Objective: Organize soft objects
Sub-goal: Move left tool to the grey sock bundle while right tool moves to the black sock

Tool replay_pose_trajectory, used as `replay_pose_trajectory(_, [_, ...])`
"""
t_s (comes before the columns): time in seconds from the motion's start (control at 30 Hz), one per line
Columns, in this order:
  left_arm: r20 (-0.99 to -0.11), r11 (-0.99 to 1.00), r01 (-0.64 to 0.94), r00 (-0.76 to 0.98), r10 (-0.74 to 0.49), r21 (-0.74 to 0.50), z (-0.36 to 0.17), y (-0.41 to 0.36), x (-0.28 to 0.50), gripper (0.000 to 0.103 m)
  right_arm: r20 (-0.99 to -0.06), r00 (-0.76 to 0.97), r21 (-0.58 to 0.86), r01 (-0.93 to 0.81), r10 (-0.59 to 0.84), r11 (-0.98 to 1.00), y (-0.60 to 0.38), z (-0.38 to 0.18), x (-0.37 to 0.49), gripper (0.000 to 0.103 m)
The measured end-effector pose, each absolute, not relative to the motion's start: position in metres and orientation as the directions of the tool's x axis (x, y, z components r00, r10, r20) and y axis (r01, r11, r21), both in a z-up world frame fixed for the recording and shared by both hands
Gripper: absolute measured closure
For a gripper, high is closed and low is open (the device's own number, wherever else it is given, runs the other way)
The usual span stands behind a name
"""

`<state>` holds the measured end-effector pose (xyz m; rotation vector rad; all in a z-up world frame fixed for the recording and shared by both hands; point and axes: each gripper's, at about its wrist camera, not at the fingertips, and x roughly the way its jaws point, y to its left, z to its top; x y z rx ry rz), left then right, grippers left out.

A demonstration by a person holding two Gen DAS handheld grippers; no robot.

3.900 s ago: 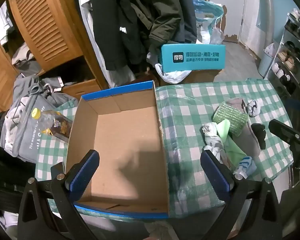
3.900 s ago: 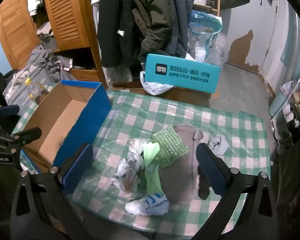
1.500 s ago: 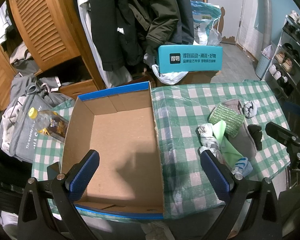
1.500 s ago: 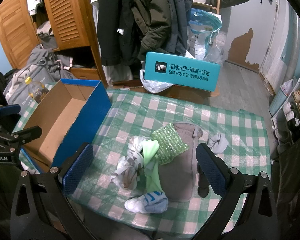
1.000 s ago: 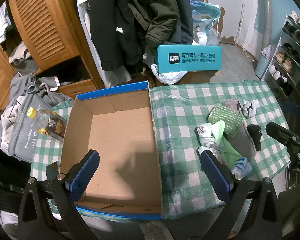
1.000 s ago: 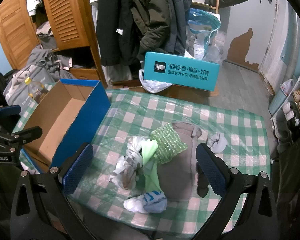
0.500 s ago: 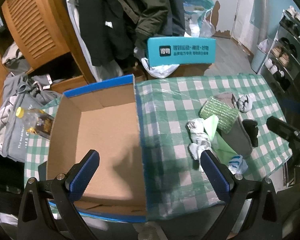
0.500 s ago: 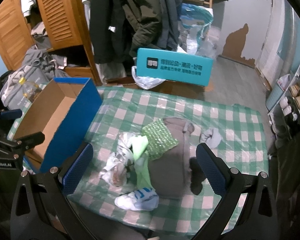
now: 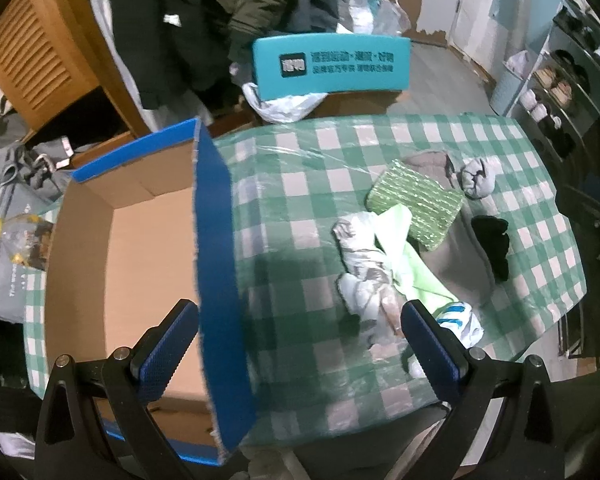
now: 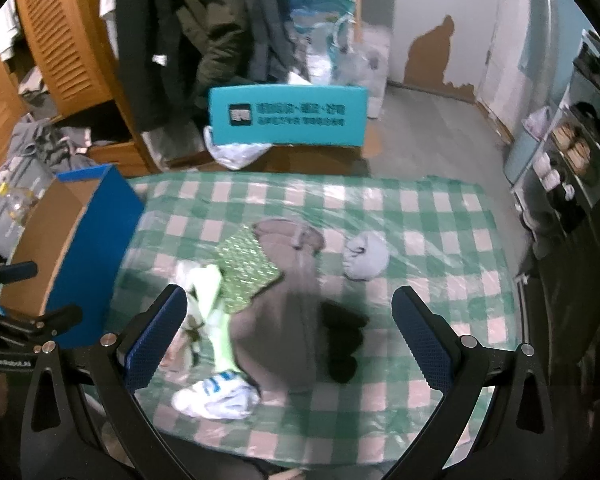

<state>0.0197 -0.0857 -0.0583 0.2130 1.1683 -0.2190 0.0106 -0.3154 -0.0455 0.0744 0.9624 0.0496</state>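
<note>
Both tongs — left tongs [image 9: 298, 334] and right tongs [image 10: 288, 322] — hang spread wide and empty above the green-checked counter [image 9: 420, 140], soft clothes [image 10: 284, 300] heaped beside the cardboard box [image 9: 120, 248] — coats [image 10: 220, 20] hanging behind.

teal box [image 9: 331, 65], Chinese print, unreadable

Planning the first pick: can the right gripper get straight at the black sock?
Probably yes. The right gripper is open right above the black sock, which lies uncovered beside the grey cloth; nothing stands between.
</note>
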Motion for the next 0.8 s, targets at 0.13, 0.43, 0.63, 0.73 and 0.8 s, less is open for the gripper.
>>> replay_pose_trajectory(0.13, [-0.937,0.956,0.29,0.343,-0.063,0.041,-0.07,-0.097,0.029,0.001,-0.834,0.548,0.085,0.019,0.061,0.996,-0.328,-0.059,0.013,0.002])
replay_pose_trajectory(0.43, [-0.959,0.951,0.306,0.281,-0.047,0.043,-0.099,-0.116,0.045,0.001,-0.875,0.482,0.079,0.059,0.041,0.995,-0.349,-0.096,0.027,0.002])
replay_pose_trajectory(0.63, [-0.966,0.95,0.307,0.257,-0.022,0.06,-0.118,-0.124,0.054,0.001,-0.901,0.434,0.075,0.091,0.028,0.993,-0.364,-0.124,0.038,0.002])
replay_pose_trajectory(0.73, [-0.969,0.952,0.302,0.245,-0.02,0.056,-0.127,-0.127,0.06,0.001,-0.91,0.413,0.076,0.1,0.028,0.992,-0.369,-0.134,0.04,0.004])
replay_pose_trajectory(0.8, [-0.972,0.951,0.305,0.236,-0.02,0.055,-0.132,-0.131,0.062,0.001,-0.918,0.395,0.074,0.1,0.029,0.992,-0.371,-0.143,0.042,0.005])
